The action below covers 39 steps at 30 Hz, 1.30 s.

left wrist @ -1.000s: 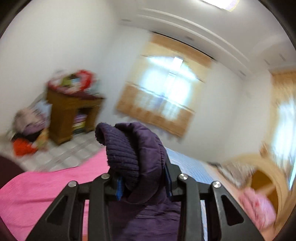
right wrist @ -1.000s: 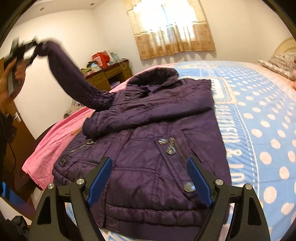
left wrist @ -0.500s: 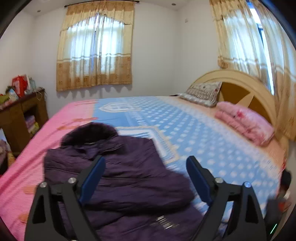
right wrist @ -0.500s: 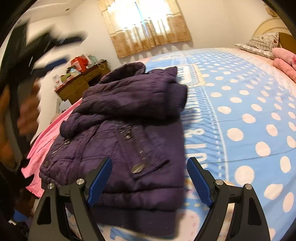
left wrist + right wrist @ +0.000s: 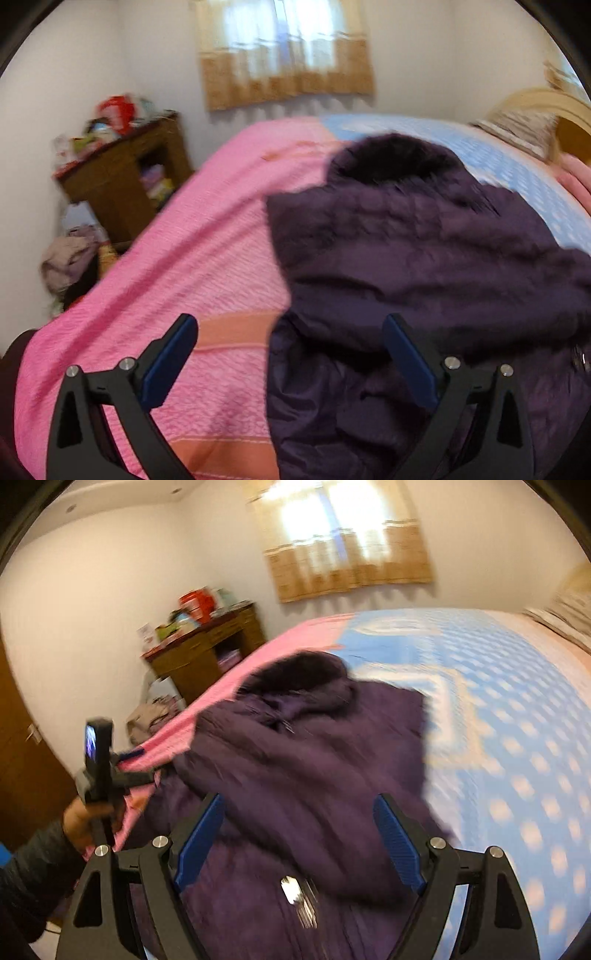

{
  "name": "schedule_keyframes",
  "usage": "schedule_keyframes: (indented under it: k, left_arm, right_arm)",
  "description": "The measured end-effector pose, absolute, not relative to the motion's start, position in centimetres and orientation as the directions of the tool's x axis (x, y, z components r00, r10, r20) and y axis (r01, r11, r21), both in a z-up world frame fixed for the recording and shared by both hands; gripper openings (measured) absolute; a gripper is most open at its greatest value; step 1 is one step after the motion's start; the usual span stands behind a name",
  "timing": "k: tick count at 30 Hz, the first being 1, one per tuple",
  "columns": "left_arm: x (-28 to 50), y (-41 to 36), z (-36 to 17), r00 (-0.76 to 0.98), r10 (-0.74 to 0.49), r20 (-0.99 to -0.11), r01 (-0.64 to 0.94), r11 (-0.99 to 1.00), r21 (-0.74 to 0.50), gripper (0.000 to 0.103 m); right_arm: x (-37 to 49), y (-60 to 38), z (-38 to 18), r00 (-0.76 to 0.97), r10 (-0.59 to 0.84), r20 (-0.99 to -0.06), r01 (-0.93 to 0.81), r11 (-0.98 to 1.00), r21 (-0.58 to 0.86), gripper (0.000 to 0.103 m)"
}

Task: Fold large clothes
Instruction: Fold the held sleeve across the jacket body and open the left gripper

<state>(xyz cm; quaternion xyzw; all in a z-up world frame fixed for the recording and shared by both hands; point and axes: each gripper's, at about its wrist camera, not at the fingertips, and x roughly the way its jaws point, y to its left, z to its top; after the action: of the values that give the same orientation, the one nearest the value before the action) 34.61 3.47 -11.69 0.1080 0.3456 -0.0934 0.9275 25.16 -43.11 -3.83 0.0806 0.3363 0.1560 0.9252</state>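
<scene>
A dark purple padded jacket (image 5: pixel 424 258) (image 5: pixel 295 757) lies front up on the bed, both sleeves folded across its chest and its furry hood (image 5: pixel 391 158) at the far end. My left gripper (image 5: pixel 288 325) hovers over the jacket's left edge and the pink blanket (image 5: pixel 184 258). Its jaws are opening wide, and nothing is pinched between the pads. My right gripper (image 5: pixel 299 801) stands open above the jacket's lower front, apart from the cloth. In the right wrist view a hand (image 5: pixel 79 819) holds the left tool at the jacket's left side.
The blue dotted bedcover (image 5: pixel 498 720) stretches to the right of the jacket. A wooden cabinet (image 5: pixel 122 184) loaded with clutter stands by the far wall, with a heap of clothes (image 5: pixel 70 258) on the floor beside it. Pillows and a headboard (image 5: pixel 517 125) are at the far right.
My left gripper let go of the raised sleeve, which now lies across the jacket, and it dropped to the jacket's left edge. My right gripper shifted over the jacket, still open.
</scene>
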Motion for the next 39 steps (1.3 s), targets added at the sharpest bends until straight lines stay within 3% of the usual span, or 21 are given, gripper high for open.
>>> schedule_keyframes:
  k: [9,14,15,16,17,18,20,24,26,29,30,31,32,34,37,39]
  left_arm:
    - [35.1,5.1,-13.8,0.745,-0.131,-0.654,0.294,0.945,0.146,0.097]
    - [36.7,4.3,-13.5,0.731,-0.205,-0.651,0.366,0.923,0.120,0.083]
    - [36.8,3.8,-13.8,0.720,-0.215,-0.659,0.386,0.914,0.124,0.078]
    - [37.0,3.8,-14.1,0.707,-0.227,-0.670,0.400,0.910,0.114,0.061]
    - [37.2,3.9,-14.4,0.680,-0.249,-0.690,0.416,0.905,0.083,0.029]
    - [37.4,4.2,-14.7,0.654,-0.266,-0.708,0.420,0.906,0.047,0.015]
    - [37.2,5.2,-14.8,0.670,-0.259,-0.695,0.385,0.923,0.027,0.012]
    - [36.4,7.1,-14.2,0.693,-0.258,-0.673,0.310,0.950,-0.045,0.012]
    - [35.6,7.6,-14.0,0.698,-0.256,-0.669,0.281,0.957,-0.073,0.012]
    - [34.9,6.9,-15.2,0.677,-0.203,-0.708,0.257,0.966,-0.031,0.016]
    - [34.5,6.8,-15.3,0.680,-0.198,-0.706,0.253,0.967,-0.027,0.018]
    - [33.9,6.9,-14.9,0.691,-0.189,-0.698,0.240,0.970,-0.025,0.025]
    - [33.2,7.0,-14.3,0.709,-0.177,-0.683,0.225,0.974,-0.019,0.035]
    - [31.6,7.0,-12.6,0.760,-0.125,-0.638,0.181,0.983,0.023,0.049]
    - [30.3,6.4,-9.9,0.814,-0.100,-0.572,0.151,0.988,0.042,0.060]
    - [30.0,5.1,-7.9,0.838,-0.097,-0.537,0.141,0.989,0.043,0.077]
  right_arm:
    - [42.6,-27.4,-5.0,0.564,0.473,-0.677,-0.487,0.853,0.190,0.083]
    - [48.6,-19.7,-8.8,0.467,0.360,-0.808,-0.556,0.830,0.048,0.083]
    - [49.5,-18.7,-9.9,0.437,0.326,-0.839,-0.560,0.828,0.030,0.074]
    - [50.5,-17.9,-10.7,0.406,0.309,-0.860,-0.573,0.819,0.024,0.031]
    - [50.8,-17.2,-11.1,0.390,0.297,-0.872,-0.588,0.809,0.013,0.017]
    - [50.8,-16.2,-11.0,0.408,0.289,-0.866,-0.600,0.800,-0.016,0.015]
    - [50.5,-14.7,-10.1,0.425,0.332,-0.842,-0.633,0.774,-0.014,0.011]
    - [49.9,-12.1,-9.0,0.482,0.396,-0.782,-0.653,0.757,-0.020,0.010]
    - [50.0,-11.1,-10.9,0.450,0.366,-0.814,-0.663,0.748,-0.030,0.010]
    - [50.1,-12.4,-12.4,0.448,0.295,-0.844,-0.618,0.785,-0.054,0.023]
    - [49.7,-13.7,-11.8,0.457,0.318,-0.831,-0.604,0.797,-0.027,0.034]
    - [49.2,-15.0,-11.0,0.476,0.328,-0.816,-0.589,0.808,-0.019,0.050]
    - [48.2,-16.8,-9.8,0.513,0.332,-0.791,-0.571,0.820,-0.026,0.055]
    - [45.8,-20.5,-7.2,0.580,0.349,-0.736,-0.542,0.840,-0.030,0.058]
    - [41.2,-27.2,-3.8,0.642,0.335,-0.689,-0.467,0.884,-0.005,0.058]
    - [38.3,-30.7,-2.4,0.694,0.289,-0.660,-0.393,0.920,-0.010,0.058]
